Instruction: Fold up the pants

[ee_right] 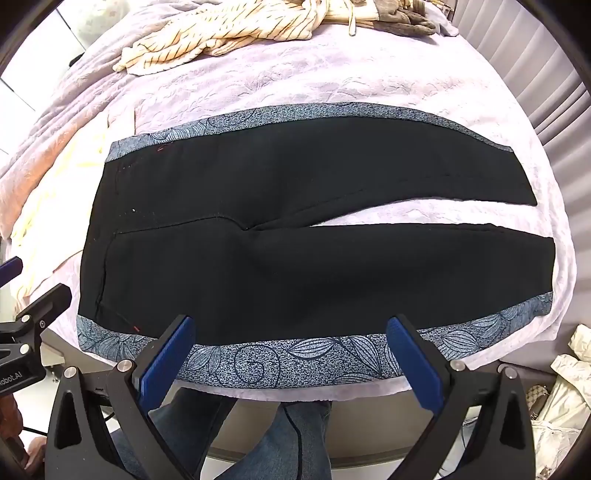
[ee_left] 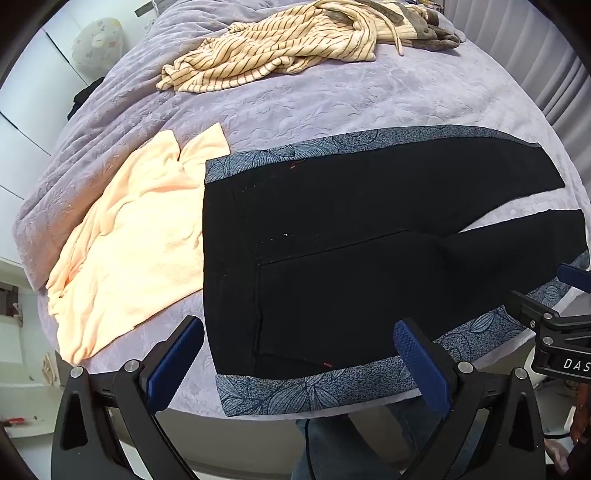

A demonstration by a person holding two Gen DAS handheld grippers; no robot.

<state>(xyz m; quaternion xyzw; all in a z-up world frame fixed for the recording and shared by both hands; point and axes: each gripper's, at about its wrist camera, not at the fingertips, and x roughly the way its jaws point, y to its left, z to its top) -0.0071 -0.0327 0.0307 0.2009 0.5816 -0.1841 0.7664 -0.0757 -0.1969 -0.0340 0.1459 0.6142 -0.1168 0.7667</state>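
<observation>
White letters "DAS" show on the body of the right gripper [ee_left: 565, 354] where it pokes into the left wrist view, and "obot.AI" can be read on the left gripper [ee_right: 11, 373] at the edge of the right wrist view. Seen from its own camera, the left gripper [ee_left: 299, 354] hangs with its blue pads spread as wide as they go, holding nothing, tilted steeply down over the waist end of the pants [ee_left: 369, 240]. The right gripper [ee_right: 291, 354] is just as wide open and empty, above the patterned blue side stripe [ee_right: 295, 358] on the near edge of the pants. The black pants lie flat and spread on the lilac bedspread [ee_right: 332, 81], just beyond both pairs of fingers, waist to the left, the two legs running right with a gap between them. Left of the waistband lies a peach garment [ee_left: 129, 240]. Farther off, a cream striped garment [ee_left: 266, 51] sits crumpled beside a brown-grey one [ee_left: 432, 33]. Below the grippers, the person's jeans [ee_right: 295, 435] show.
</observation>
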